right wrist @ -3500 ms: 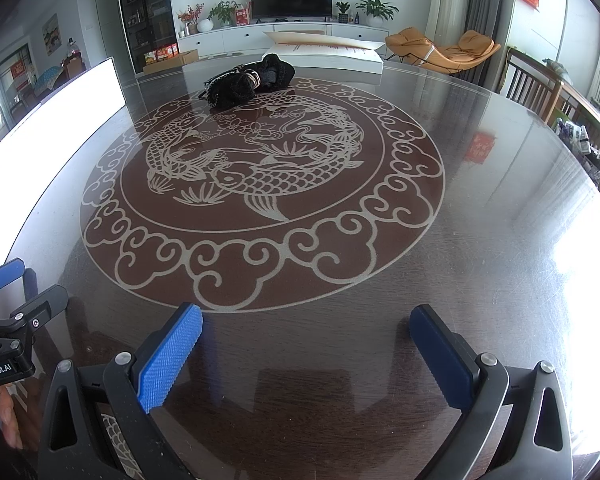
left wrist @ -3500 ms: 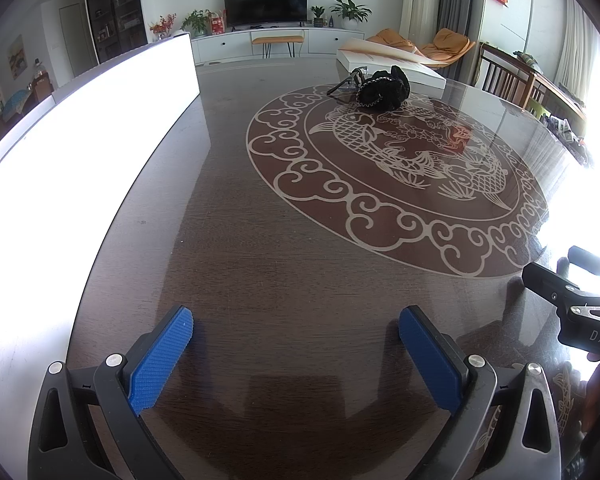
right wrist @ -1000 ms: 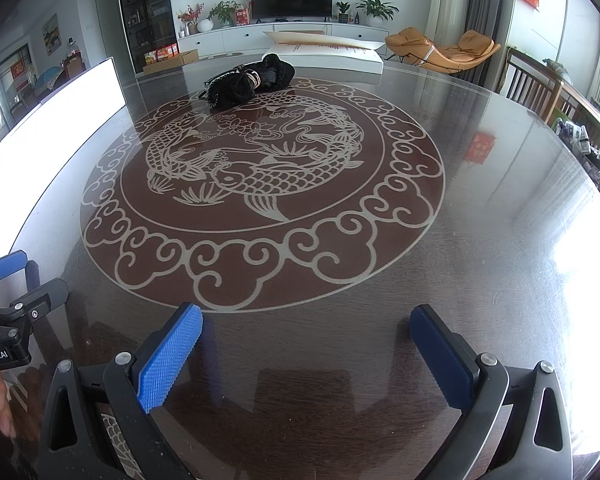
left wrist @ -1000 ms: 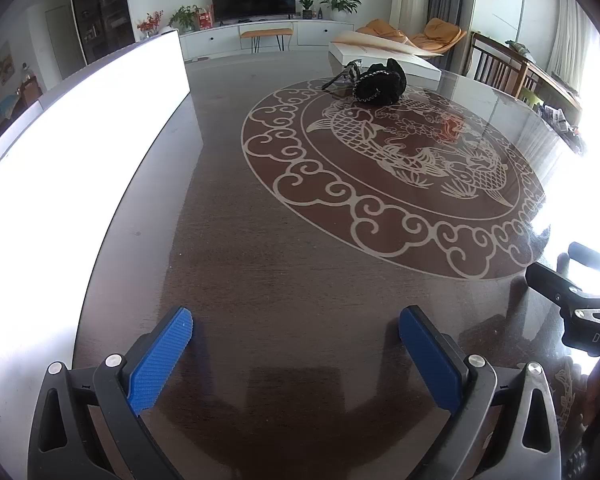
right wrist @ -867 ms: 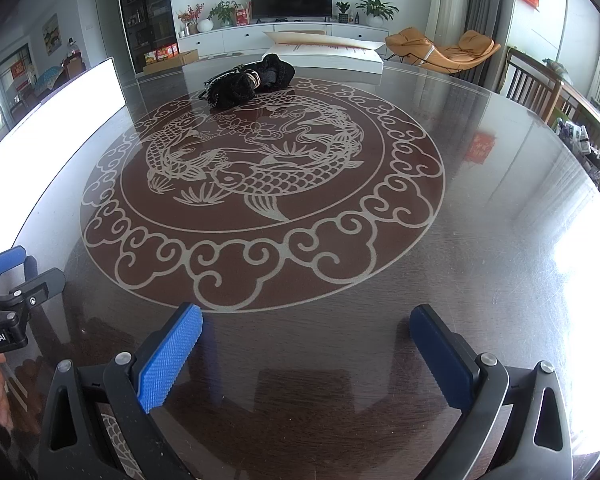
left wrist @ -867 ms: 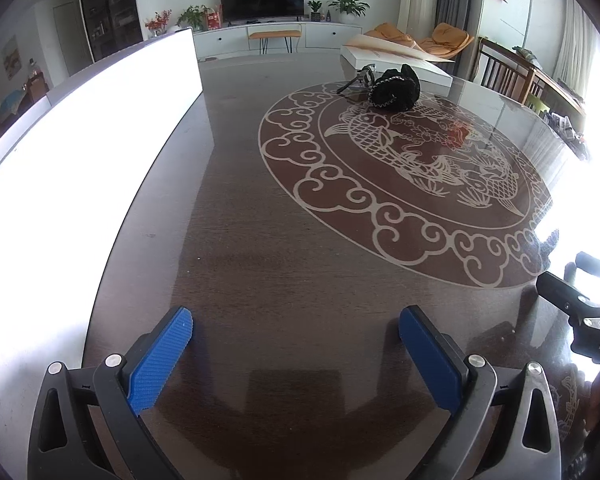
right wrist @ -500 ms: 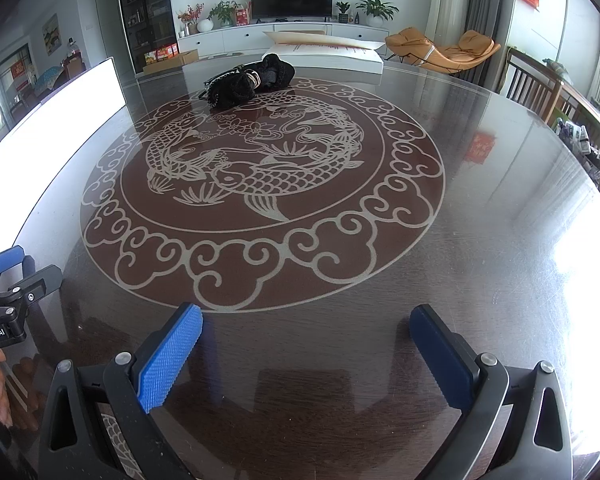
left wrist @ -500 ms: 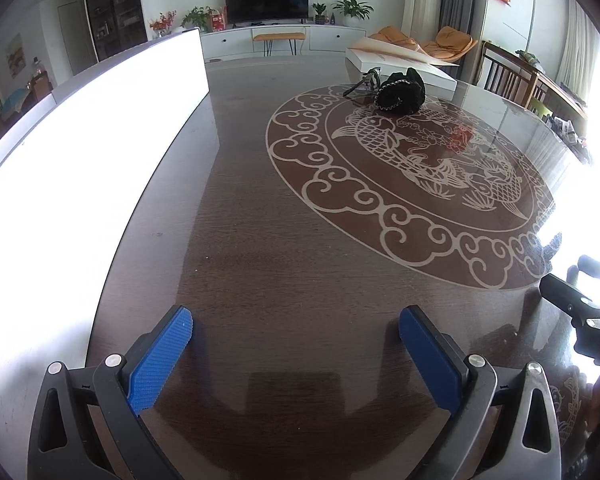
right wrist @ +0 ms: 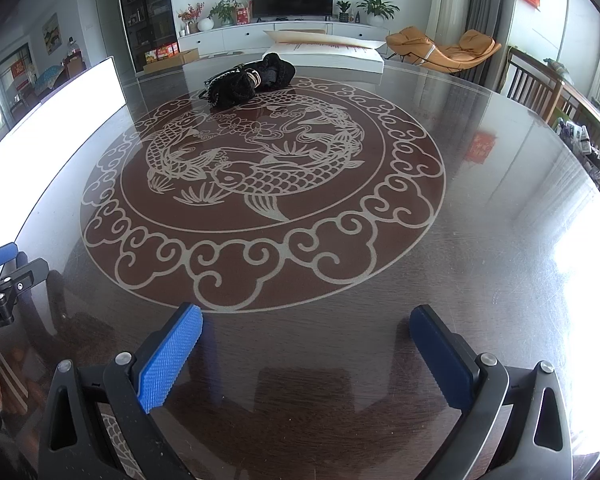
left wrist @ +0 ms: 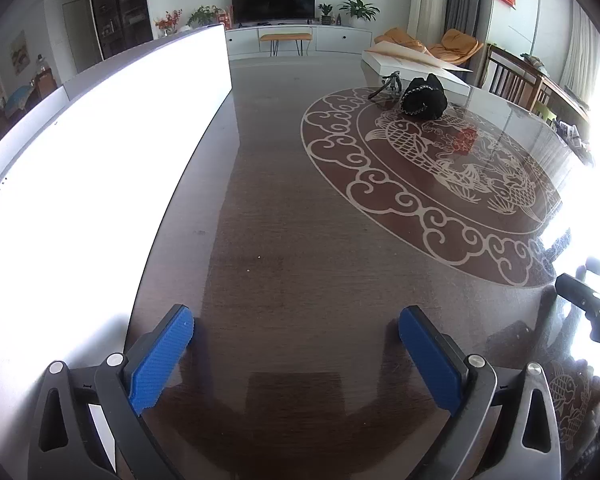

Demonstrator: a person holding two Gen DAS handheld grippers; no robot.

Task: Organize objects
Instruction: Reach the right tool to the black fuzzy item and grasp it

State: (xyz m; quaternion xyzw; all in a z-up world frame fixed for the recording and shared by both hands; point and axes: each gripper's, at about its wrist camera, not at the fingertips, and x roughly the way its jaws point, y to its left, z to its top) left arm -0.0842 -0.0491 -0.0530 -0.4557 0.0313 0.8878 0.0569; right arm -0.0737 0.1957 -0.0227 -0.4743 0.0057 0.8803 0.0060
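So the only thing on the table (right wrist: pixel 480 240) that looked like it needed sorting was a black bag (right wrist: pixel 248 80) with a beaded or chain trim, slumped at the far edge of the big fish-and-cloud inlay (right wrist: pixel 260 184), up toward the far side of the table; couldn't tell what was in it, if anything, since it was all bunched up. A dark strap or cord (left wrist: pixel 384 86) trailed off it on the side nearer the white panel. Right behind the bag sat a flat white box (right wrist: pixel 332 54) with a cardboard sheet lying on top. A tall white panel (left wrist: pixel 100 168) ran along the table's left edge. The left gripper (left wrist: pixel 296 336) was spread wide with nothing between its blue pads (left wrist: pixel 160 360), hovering low over the near-left part of the table just beside that panel. The right gripper (right wrist: pixel 306 330) was just as wide open and empty, over the near edge, well apart from the bag. Nothing stood between either claw and the bag, just bare glossy wood.
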